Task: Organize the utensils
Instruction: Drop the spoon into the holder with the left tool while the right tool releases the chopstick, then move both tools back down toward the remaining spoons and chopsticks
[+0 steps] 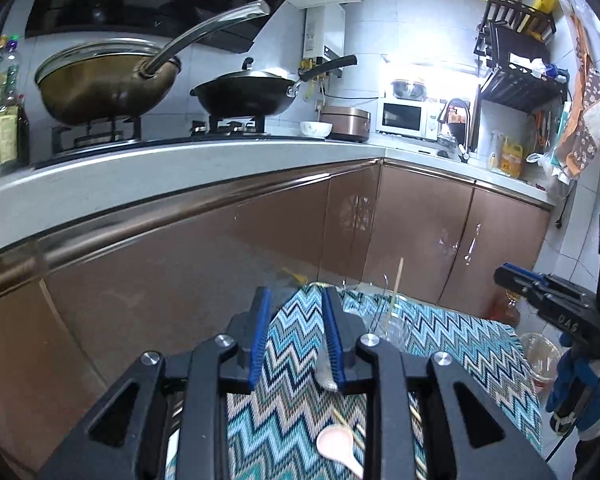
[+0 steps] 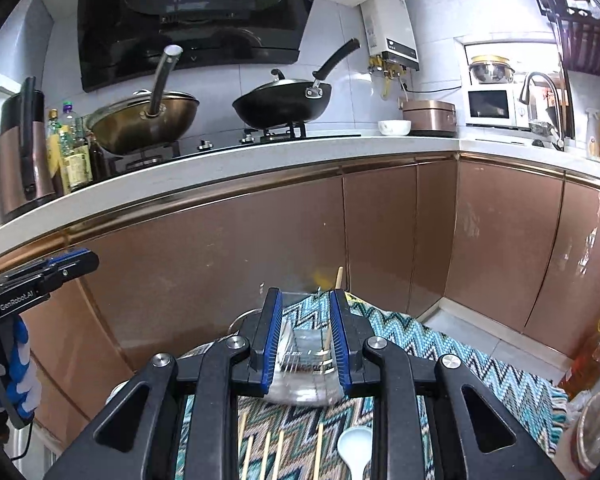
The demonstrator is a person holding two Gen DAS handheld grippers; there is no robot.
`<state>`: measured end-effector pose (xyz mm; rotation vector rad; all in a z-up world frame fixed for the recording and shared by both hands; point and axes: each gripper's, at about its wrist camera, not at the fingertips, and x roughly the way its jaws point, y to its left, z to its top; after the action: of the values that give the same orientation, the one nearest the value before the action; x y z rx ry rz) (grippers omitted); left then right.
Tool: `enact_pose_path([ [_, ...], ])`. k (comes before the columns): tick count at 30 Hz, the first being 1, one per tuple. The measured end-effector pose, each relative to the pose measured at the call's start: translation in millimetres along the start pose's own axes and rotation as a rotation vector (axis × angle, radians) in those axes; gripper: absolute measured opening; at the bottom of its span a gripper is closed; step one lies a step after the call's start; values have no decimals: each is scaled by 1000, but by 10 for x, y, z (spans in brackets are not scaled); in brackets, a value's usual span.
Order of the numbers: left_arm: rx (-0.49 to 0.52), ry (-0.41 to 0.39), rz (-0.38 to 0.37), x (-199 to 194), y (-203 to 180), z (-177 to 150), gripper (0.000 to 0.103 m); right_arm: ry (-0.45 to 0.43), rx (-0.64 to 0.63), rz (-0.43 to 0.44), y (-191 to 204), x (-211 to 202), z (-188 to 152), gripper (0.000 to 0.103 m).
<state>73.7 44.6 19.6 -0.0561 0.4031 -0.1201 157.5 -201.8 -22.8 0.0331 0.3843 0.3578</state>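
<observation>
Hovering over the zigzag-patterned cloth (image 1: 284, 400), the left gripper (image 1: 296, 336) holds its blue-padded jaws apart with nothing pressed between them; a metal spoon (image 1: 326, 376) lies on the cloth just inside the right-hand pad, and whether it touches the pad cannot be told. Nearer the camera, below the jaws, a pale pink spoon (image 1: 336, 450) rests on the cloth with thin wooden chopsticks (image 1: 350, 430) beside it. The right gripper (image 2: 306, 344) also has its jaws parted and grips nothing; through the gap shows a clear glass container (image 2: 300, 364), blurred, standing on the cloth with utensils upright in it, a wooden chopstick (image 2: 339, 278) sticking out above its rim. Closest to that camera lie several loose chopsticks (image 2: 266, 454) and a white spoon (image 2: 354, 450) on the same cloth. In the left view the container (image 1: 388, 320) sits just right of the jaws, and the other gripper enters from the right edge, held by a blue-gloved hand (image 1: 580, 392). A bottle of amber oil (image 2: 588, 360) stands on the floor at the far right. Beyond the cloth run copper-coloured cabinet doors (image 2: 380, 232) under a white countertop (image 2: 260, 160). On the stove stand a bronze wok (image 2: 144, 120) with a glass lid and a black wok (image 2: 284, 104). Farther along are a white bowl (image 2: 394, 126), a rice cooker (image 2: 430, 116) and a microwave (image 2: 490, 106).
</observation>
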Motion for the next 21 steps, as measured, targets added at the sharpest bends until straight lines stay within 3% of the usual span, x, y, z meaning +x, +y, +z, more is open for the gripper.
enact_pose_path([
  [6,-52,46,-26,-248,147,-126,37,8,14,21,130,-355,5,24],
  [14,-93,114,-59,-387,262,-359,38,56,14,46,283,-552,-47,24],
  [21,-122,207,-100,-252,336,-613,38,129,38,59,228,-521,-249,24],
])
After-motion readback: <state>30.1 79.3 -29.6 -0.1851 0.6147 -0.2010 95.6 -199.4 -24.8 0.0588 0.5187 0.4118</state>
